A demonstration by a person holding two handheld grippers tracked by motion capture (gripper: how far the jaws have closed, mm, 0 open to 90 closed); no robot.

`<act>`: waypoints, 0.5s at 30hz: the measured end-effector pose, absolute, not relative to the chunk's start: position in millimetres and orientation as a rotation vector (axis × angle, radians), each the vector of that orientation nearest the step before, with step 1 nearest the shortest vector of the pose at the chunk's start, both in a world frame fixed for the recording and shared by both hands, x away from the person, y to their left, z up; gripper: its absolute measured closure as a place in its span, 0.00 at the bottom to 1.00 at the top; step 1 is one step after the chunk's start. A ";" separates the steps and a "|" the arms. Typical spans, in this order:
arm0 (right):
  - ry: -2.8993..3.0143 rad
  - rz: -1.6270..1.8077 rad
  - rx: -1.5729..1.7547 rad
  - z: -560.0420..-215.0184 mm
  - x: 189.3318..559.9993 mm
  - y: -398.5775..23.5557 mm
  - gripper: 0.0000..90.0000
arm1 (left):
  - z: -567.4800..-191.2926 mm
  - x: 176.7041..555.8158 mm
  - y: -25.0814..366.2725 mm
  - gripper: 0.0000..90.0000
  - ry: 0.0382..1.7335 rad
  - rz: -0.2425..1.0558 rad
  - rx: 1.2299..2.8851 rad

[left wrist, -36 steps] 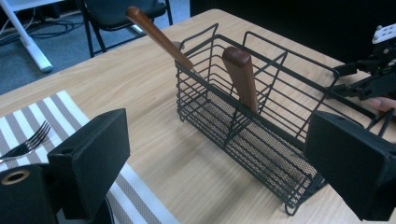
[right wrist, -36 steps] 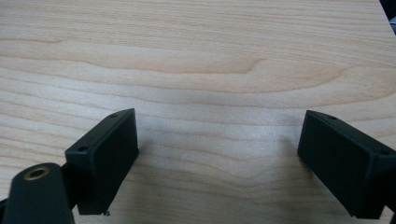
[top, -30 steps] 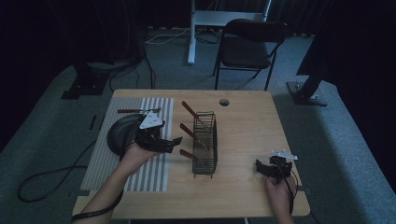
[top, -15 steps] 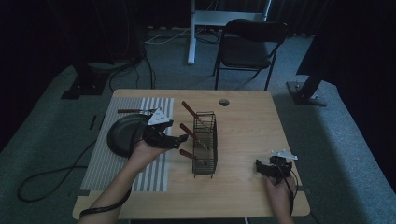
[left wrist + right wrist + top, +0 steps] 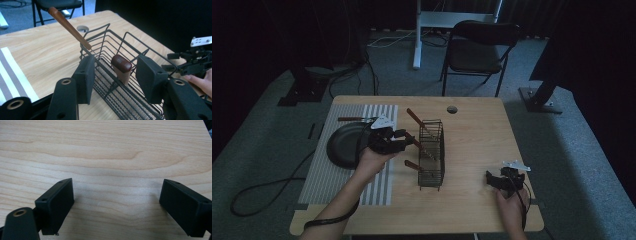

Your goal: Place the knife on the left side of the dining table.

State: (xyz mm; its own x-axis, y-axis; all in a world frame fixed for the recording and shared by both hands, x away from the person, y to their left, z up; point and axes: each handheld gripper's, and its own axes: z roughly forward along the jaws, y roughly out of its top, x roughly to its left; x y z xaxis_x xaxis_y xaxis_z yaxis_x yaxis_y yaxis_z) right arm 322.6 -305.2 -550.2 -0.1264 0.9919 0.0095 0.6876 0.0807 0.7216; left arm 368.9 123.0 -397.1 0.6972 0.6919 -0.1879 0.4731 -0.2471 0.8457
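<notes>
Taking the black wire basket (image 5: 431,155) on the pale wooden table (image 5: 477,135) as landmark: left of it, on a grey-and-white striped mat (image 5: 342,172), lies a round black plate (image 5: 343,145). The left gripper (image 5: 113,75) sits at the basket's left wall, jaws apart, bracketing the rounded end of a reddish-brown wooden utensil handle (image 5: 121,67) that leans out over the rim; nothing is clamped. The handle is probably light, stiff and smooth, so a squeeze across its flat sides just below the end should hold best. A longer wooden handle (image 5: 68,26) slants up from the basket's far end. Well right of the basket, the right gripper (image 5: 116,203) rests over bare wood, jaws wide apart.
</notes>
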 end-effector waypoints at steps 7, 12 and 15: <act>1.871 0.807 1.654 -550.2 322.6 -305.2 0.13 | -403.0 371.1 122.7 0.64 0.940 0.238 1.883; 1.871 0.806 1.655 -550.2 322.5 -305.2 0.13 | -404.4 373.6 124.7 0.67 0.942 0.195 1.853; 1.871 0.807 1.654 -550.2 322.6 -305.2 0.13 | -403.0 373.8 124.7 0.71 0.936 0.188 1.835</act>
